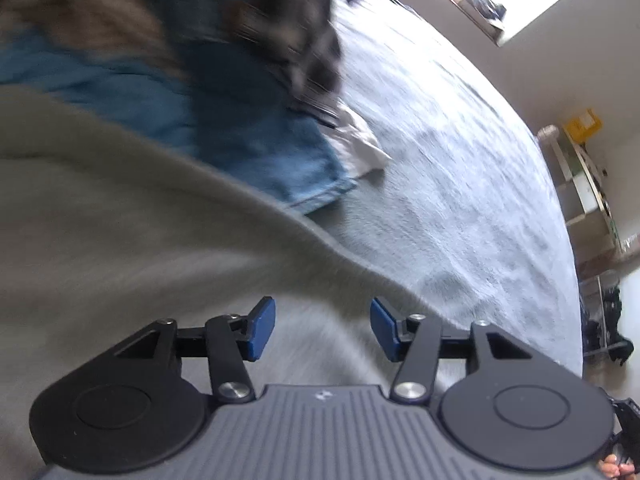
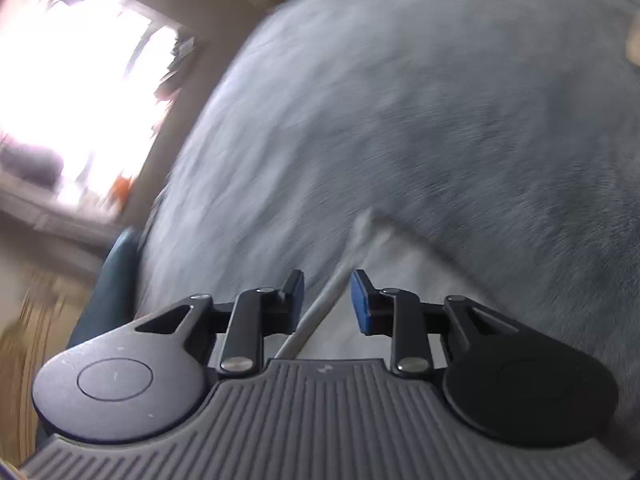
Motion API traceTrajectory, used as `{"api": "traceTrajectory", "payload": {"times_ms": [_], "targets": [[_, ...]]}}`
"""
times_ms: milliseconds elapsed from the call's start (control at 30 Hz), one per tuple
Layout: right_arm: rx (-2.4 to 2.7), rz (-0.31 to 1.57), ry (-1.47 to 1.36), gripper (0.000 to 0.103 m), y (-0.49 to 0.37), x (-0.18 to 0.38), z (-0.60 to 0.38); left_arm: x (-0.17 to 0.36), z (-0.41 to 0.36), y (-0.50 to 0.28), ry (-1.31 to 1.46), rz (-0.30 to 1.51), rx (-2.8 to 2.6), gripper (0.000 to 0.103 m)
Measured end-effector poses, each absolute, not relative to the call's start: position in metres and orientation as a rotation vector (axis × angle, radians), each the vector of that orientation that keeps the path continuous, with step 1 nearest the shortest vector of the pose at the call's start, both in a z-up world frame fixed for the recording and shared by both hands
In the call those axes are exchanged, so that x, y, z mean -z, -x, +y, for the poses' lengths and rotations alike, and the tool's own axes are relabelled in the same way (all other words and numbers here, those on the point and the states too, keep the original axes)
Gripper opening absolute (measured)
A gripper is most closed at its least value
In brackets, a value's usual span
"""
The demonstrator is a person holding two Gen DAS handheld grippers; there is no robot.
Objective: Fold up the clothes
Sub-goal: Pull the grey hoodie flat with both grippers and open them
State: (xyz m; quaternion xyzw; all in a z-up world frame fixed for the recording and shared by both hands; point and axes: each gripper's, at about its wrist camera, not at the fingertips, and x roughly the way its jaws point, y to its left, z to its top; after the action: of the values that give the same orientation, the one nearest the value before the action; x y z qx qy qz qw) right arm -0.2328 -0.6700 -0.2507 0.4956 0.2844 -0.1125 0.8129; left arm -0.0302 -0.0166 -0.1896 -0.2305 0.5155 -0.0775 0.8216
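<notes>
Clothes: both grippers released over the beige garment

You are holding the left gripper (image 1: 322,328) with its jaws apart and nothing between the blue pads (image 1: 262,328); it is hanging just above the beige garment (image 1: 132,216), which is spreading from under the fingers toward the left and far side. You are holding the right gripper (image 2: 326,300) with a narrower gap, and the garment's edge (image 2: 320,312), a pale band, is running up between the pads without being pressed by either. So both are let go, and the cloth is lying on the grey bed cover (image 1: 460,184).

Judging from this, you are between grasps on a fold. Before closing again, you are better off slowing down, since both views are blurring, and picking matching points on one hem so the fold comes out square. On the right, you are already lining up with the edge; slide forward until the band sits deep between the pads.

Beyond the beige garment, on the far left, blue denim (image 1: 256,136) is lying partly under it, with a dark patterned piece (image 1: 296,40) farther still. Take care that you are gathering only one layer.
</notes>
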Motion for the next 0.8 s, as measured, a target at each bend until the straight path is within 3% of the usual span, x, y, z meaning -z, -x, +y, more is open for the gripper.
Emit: {"api": "traceTrajectory", "payload": {"times_ms": [200,500,800], "targets": [[-0.135,0.7,-0.986,0.036,0.22,0.217,-0.593,0.153,0.041,0.123,0.477,1.136,-0.037,0.055],[-0.616,0.967,-0.801,0.04,0.223,0.224,-0.438,0.178,0.103,0.236,0.535,1.262,-0.174,0.055],[-0.575,1.137,-0.244,0.041,0.308,0.229,-0.309,0.208,0.099,0.269,0.41,1.322,0.064,0.051]]}}
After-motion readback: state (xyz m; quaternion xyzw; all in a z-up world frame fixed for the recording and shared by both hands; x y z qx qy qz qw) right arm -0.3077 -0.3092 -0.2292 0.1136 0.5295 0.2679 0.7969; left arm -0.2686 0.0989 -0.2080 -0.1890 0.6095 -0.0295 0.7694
